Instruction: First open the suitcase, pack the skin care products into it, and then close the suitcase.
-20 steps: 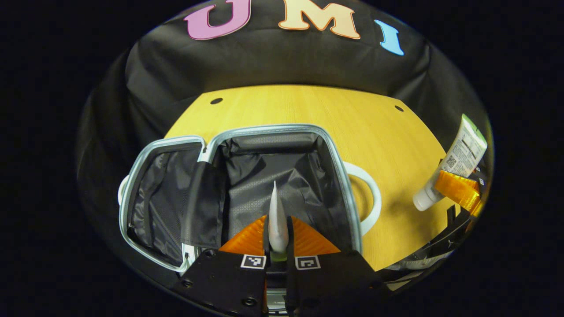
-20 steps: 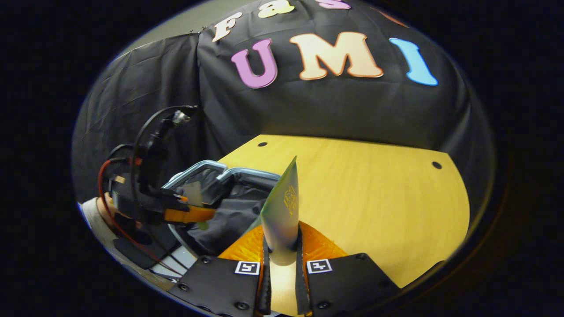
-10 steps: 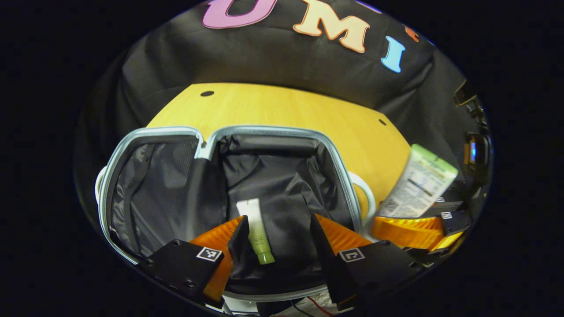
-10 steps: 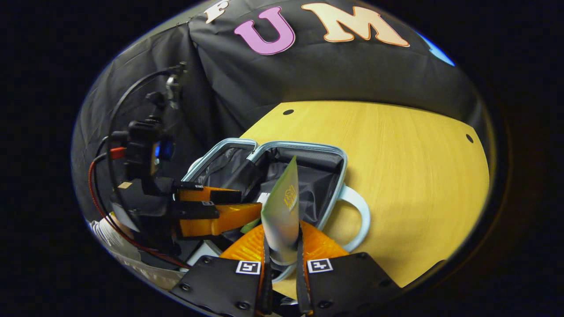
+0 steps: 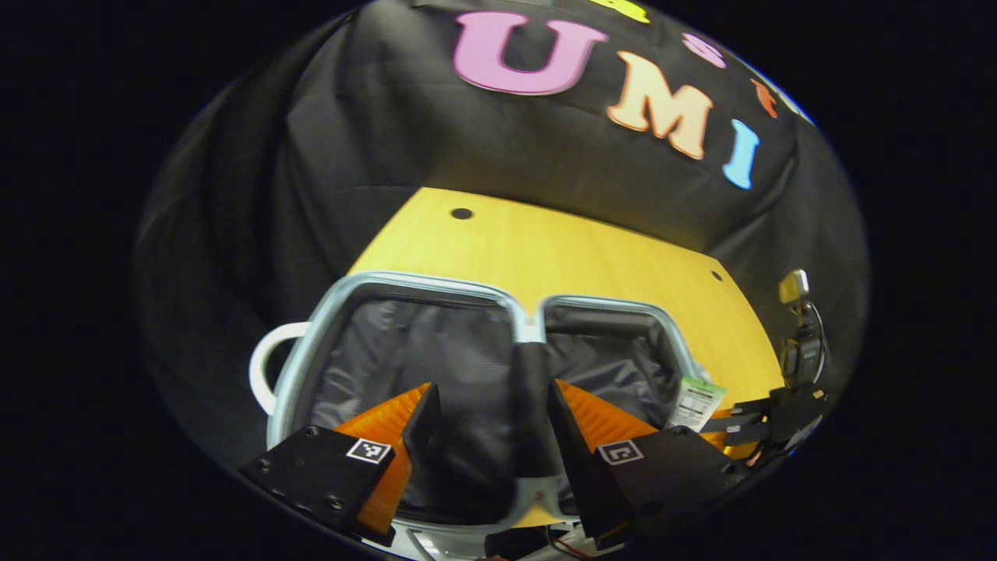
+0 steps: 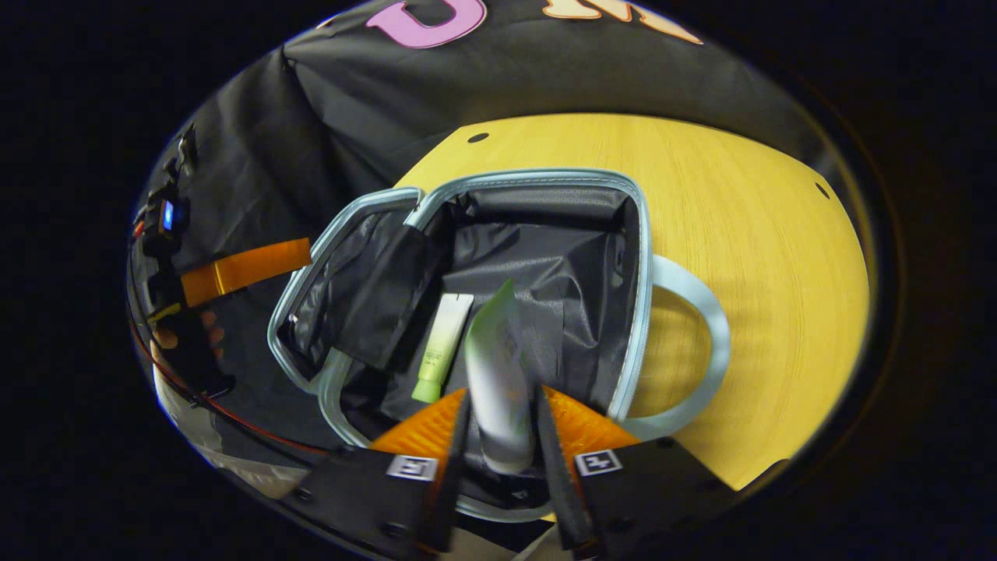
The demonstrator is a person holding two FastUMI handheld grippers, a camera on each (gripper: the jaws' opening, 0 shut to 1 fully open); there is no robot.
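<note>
The wooden table [image 6: 779,257] carries the suitcase [image 6: 640,257], lying open with its dark lining up and a pale handle [image 6: 705,343] off one side. My left claw [image 5: 489,425] hangs over it, spread wide and empty. My right claw [image 6: 498,436] is closed on a white tube [image 6: 498,374] above the lining. A smaller tube [image 6: 442,343] lies inside, just beside it.
</note>
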